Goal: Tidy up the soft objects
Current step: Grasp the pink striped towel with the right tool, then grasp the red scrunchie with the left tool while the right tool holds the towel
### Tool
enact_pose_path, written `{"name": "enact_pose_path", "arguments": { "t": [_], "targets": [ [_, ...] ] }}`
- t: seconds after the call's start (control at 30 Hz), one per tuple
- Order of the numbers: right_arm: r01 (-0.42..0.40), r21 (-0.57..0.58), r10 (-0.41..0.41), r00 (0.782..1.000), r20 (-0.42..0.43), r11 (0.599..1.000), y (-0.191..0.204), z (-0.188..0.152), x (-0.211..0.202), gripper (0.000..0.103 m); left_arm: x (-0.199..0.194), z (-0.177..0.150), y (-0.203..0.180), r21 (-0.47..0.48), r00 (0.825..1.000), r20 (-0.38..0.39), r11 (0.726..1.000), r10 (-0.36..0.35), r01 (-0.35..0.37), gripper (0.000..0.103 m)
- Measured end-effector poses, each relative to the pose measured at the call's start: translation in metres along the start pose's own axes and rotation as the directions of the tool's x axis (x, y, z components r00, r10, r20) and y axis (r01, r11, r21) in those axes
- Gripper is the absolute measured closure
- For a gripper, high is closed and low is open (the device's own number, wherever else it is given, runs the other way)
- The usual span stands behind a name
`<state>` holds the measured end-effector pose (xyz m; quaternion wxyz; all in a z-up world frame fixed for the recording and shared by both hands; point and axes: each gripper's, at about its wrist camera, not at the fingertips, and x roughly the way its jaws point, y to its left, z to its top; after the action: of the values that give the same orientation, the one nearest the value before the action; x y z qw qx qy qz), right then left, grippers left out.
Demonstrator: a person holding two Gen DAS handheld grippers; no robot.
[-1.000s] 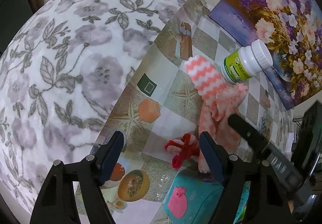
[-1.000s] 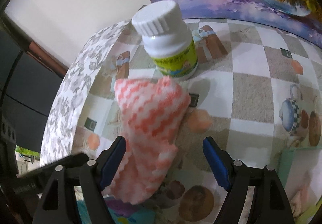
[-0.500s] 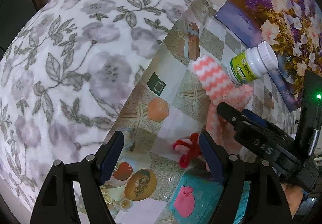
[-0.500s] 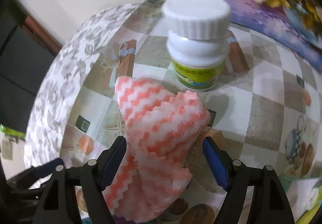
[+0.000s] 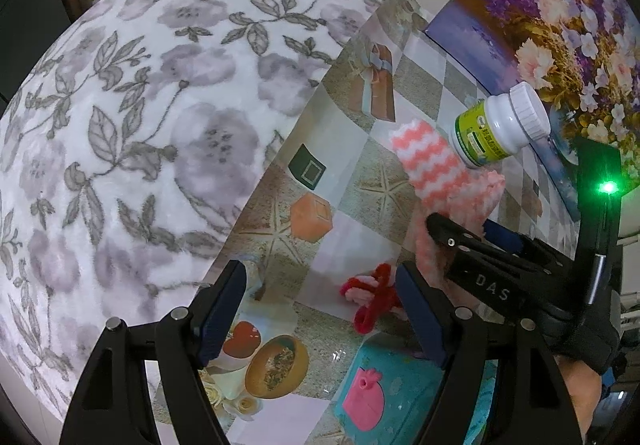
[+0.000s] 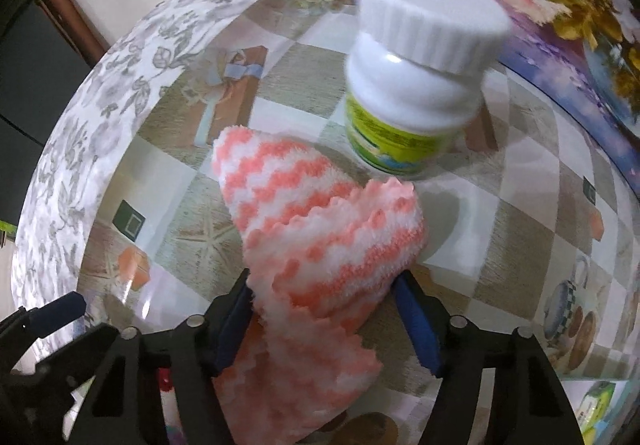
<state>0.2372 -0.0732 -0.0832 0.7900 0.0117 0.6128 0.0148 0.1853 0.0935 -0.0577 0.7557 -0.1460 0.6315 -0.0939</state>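
Pink-and-white zigzag cloth (image 6: 320, 241) lies crumpled on the patterned tabletop (image 6: 500, 213), its far corner just beside a white-capped pill bottle (image 6: 416, 85) with a green label. Judging by how things lie, the tidying has barely begun: nothing soft looks sorted or folded yet. A small red-and-white fuzzy toy (image 5: 370, 295) sits loose on the table, a teal plush item with a pink patch (image 5: 384, 389) lies near the bottom edge of the left view, and the cloth is still a rumpled heap — so nearly everything appears left to do.

Right gripper (image 6: 324, 309) points steeply down over the near half of the cloth. Its blue-padded jaws have just been closing, with the cloth bunched between them. The left pad (image 6: 230, 325) looks to be touching the fabric's edge, while the right pad sits at or just beside the fold; a firm pinch is not yet evident. From the left camera, this gripper reaches in from the right, held by a gloved hand (image 5: 576, 341), with a green light glowing on its body.

Left gripper (image 5: 320, 309) hangs well apart from the cloth, tilted steeply down over the table, jaws wide and holding nothing — the fuzzy toy lies beyond its right finger, not between the pads. A floral grey-and-white blanket (image 5: 140, 125) fills the left of that view.
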Motion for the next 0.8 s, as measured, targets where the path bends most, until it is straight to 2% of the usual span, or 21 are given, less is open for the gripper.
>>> {"name": "enact_pose_path", "arguments": {
  "t": [0.1, 0.27, 0.33, 0.53, 0.63, 0.8],
  "targets": [
    [0.003, 0.019, -0.003, 1.000, -0.008, 1.000, -0.012, -0.004, 0.001, 0.035, -0.001, 0.001, -0.003, 0.014, 1.000, -0.005, 1.000, 0.004, -0.004, 0.025],
    [-0.002, 0.059, 0.003, 1.000, -0.022, 0.998, -0.033, -0.011, 0.001, 0.045, -0.003, 0.004, -0.018, 0.094, 1.000, -0.012, 0.996, 0.011, -0.010, 0.025],
    [0.004, 0.066, -0.002, 1.000, -0.024, 0.998, -0.038, -0.014, -0.001, 0.047, -0.002, 0.007, -0.023, 0.130, 1.000, -0.028, 0.991, 0.014, -0.011, 0.025],
    [0.018, 0.064, -0.015, 0.999, -0.037, 0.998, -0.049, -0.023, -0.003, 0.049, 0.008, 0.018, -0.034, 0.211, 0.992, -0.123, 0.976, -0.019, 0.045, 0.027],
    [0.013, 0.069, -0.010, 0.999, -0.042, 0.998, -0.053, -0.025, -0.001, 0.053, 0.013, 0.019, -0.043, 0.253, 0.988, -0.155, 0.967, 0.001, 0.039, 0.034],
    [-0.003, 0.060, 0.006, 0.999, -0.042, 0.998, -0.054, -0.032, -0.004, 0.059, 0.034, 0.017, -0.057, 0.293, 0.978, -0.198, 0.956, 0.060, 0.001, 0.037]
  ]
}}
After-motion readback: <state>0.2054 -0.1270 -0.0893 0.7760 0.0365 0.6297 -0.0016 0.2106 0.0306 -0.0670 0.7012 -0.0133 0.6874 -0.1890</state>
